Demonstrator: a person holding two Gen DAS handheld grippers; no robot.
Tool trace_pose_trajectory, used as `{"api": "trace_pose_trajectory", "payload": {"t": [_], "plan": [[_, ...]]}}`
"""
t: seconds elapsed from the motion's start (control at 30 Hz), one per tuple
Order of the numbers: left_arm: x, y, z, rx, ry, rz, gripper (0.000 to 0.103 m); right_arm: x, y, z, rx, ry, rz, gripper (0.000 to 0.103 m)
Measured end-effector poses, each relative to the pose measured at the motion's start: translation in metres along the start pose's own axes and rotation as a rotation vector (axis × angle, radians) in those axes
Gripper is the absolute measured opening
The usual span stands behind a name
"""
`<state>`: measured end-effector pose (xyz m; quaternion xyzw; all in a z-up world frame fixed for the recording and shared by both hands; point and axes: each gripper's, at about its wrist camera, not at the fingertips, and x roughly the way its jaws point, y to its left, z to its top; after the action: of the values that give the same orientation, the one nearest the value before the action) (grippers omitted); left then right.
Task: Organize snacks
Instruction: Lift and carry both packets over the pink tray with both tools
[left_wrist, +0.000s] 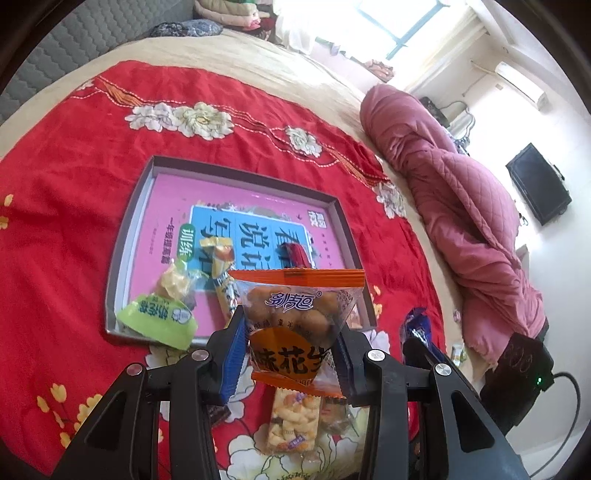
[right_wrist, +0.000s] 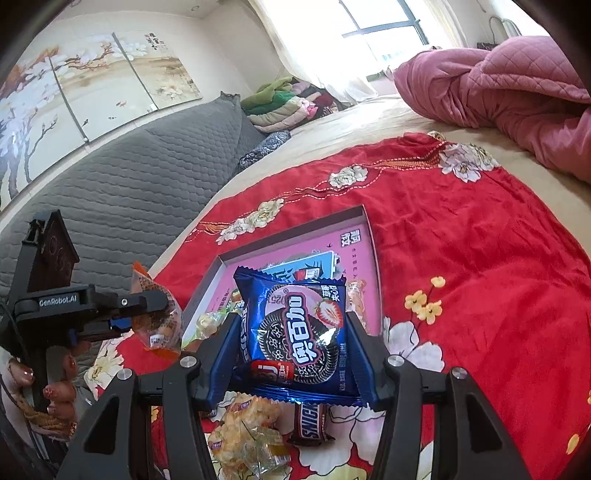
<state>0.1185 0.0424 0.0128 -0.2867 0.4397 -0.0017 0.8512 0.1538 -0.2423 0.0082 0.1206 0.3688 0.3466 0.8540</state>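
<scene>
Gripping from both sides, the left tool (left_wrist: 291, 354) clamps a clear plastic peanut packet with orange sealed ends (left_wrist: 301, 325) between its blue-padded fingers (left_wrist: 232, 354), which press on the packet's lower half. The packet stands upright in that view, long axis running away from the camera, its crimped orange top edge pointing toward the shallow grey-rimmed cardboard tray with a pink printed floor (left_wrist: 129, 218) that lies just beyond it on the red flowered cloth (left_wrist: 74, 184) spread over the bed. In the tray's near end lie a green-and-clear wrapped sweet (left_wrist: 162, 314), a yellow wrapped candy bar (left_wrist: 221, 273) and a small red wrapped piece (left_wrist: 295, 253). Below the left tool, a clear-wrapped nut brittle bar (left_wrist: 293, 421) rests on the cloth. The right tool (right_wrist: 291, 350) holds a glossy blue sandwich-biscuit packet with a strawberry picture (right_wrist: 299, 332), pinched at its two side edges, held above the cloth just short of the tray's near rim. This packet also stands with its long axis along the fingers, upper sealed edge toward the tray. Under it on the cloth lie a brown chocolate bar wrapper (right_wrist: 310, 424) and a clear bag of pale puffed snacks (right_wrist: 243, 435). A crumpled pink quilted blanket (right_wrist: 498, 85) lies well apart on the bed.
</scene>
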Motion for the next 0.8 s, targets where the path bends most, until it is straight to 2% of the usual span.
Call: {"api": "trace_pose_trajectory", "payload": {"t": [0.8], "plan": [[0.009,-0.007,0.030,-0.007,-0.036,0.021,0.044,0.006,-0.007,0.018,0.008,-0.041,0.043,0.055]]}}
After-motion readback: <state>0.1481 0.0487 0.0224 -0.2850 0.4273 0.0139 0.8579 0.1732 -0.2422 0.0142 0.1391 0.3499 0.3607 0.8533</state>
